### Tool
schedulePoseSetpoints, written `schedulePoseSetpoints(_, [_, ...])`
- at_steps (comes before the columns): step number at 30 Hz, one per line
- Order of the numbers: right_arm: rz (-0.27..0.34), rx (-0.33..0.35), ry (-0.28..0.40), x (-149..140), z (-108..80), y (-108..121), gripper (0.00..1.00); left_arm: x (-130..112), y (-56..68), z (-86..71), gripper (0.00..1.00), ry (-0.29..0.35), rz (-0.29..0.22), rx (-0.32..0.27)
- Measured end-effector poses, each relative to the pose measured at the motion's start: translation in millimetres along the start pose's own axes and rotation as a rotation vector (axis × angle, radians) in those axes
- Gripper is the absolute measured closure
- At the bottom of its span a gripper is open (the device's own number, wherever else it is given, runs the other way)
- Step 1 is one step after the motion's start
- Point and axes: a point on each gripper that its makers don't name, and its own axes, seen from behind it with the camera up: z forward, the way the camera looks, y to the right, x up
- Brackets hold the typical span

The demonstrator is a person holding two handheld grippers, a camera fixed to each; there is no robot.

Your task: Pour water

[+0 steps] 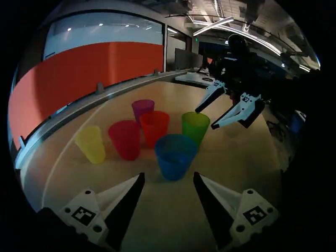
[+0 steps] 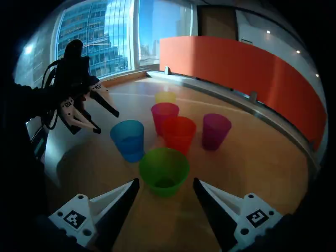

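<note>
A: While the left tool [image 1: 169,175] hangs low over the surface [image 1: 235,155], its fingers stand wide apart and grip nothing.

B: And dead ahead of that gap is the blue cup [image 1: 175,155], upright, with its base about level with the fingertips. Neither finger touches it.

A: That's six cups in one tight cluster. Past the blue one there's the red cup [image 1: 125,139], the orange cup [image 1: 154,126] and the green cup [image 1: 195,126].

B: The yellow cup [image 1: 91,144] sits at the left edge of the group, and the purple cup [image 1: 143,107] is at the back, just behind the orange one.

A: All are upright, mouths up. Whether any holds water, I can't tell.

B: Over to the right gripper view: the right tool [image 2: 166,180] faces the cluster from the opposite side. Its fingers are apart too, with nothing pinched.

A: The green cup is the nearest one there, just ahead of the open gap. The blue cup is right beside it.

B: The left gripper view catches the right tool too, raised off the surface beyond the green cup with its fingers spread.

A: An orange wall [image 1: 84,71] runs along the far edge of the surface. The right gripper view shows bright windows [image 2: 101,38] behind the left tool.
</note>
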Motion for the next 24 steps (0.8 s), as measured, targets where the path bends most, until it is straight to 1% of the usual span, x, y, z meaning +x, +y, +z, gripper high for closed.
schedulePoseSetpoints(8, [-0.012, 0.005, -0.006, -4, 9.9, -1, 0.01, -4, 6.3, 17.7, 0.15, -0.015, 0.003, -0.023])
schedulePoseSetpoints(14, [-0.013, 0.012, -0.012, -6, 16.9, -2, 0.01, -6, 8.7, 29.5, 0.15, -0.031, 0.02, -0.034])
schedulePoseSetpoints(18, [-0.014, 0.018, -0.013, -6, 22.5, -2, 0.01, -6, 8.4, 37.0, 0.15, -0.037, 0.025, -0.037])
schedulePoseSetpoints(24, [-0.017, 0.026, -0.013, -3, 31.1, -3, 0.01, -6, 5.3, 47.9, 0.14, -0.044, 0.018, -0.034])
